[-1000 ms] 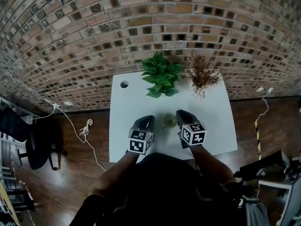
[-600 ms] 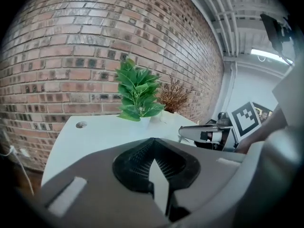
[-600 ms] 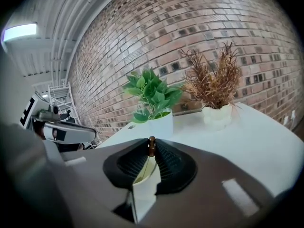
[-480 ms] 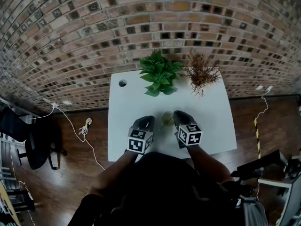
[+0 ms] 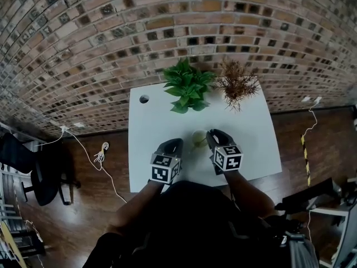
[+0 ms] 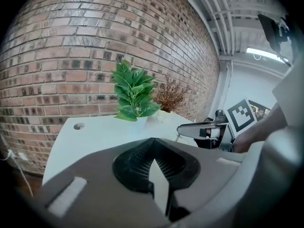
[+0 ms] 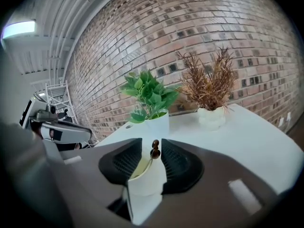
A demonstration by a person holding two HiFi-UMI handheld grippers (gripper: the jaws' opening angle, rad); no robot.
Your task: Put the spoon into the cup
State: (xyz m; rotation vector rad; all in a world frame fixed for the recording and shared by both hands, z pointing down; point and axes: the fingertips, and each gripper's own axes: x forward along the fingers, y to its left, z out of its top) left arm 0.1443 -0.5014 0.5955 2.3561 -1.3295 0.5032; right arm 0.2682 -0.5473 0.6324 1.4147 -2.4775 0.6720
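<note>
a bead-tipped brown spoon is stood in a small white cup between the just-opened jaws of the right gripper. the jaws of the left gripper are closed together, empty.

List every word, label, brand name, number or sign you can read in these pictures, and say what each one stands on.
No readable text anywhere in these views.
Grey left gripper and grey right gripper: each bears black-and-white square markers, which are coded patterns without letters or digits.
Pale cup, white plant pots, white table and brick wall: no print visible.
</note>
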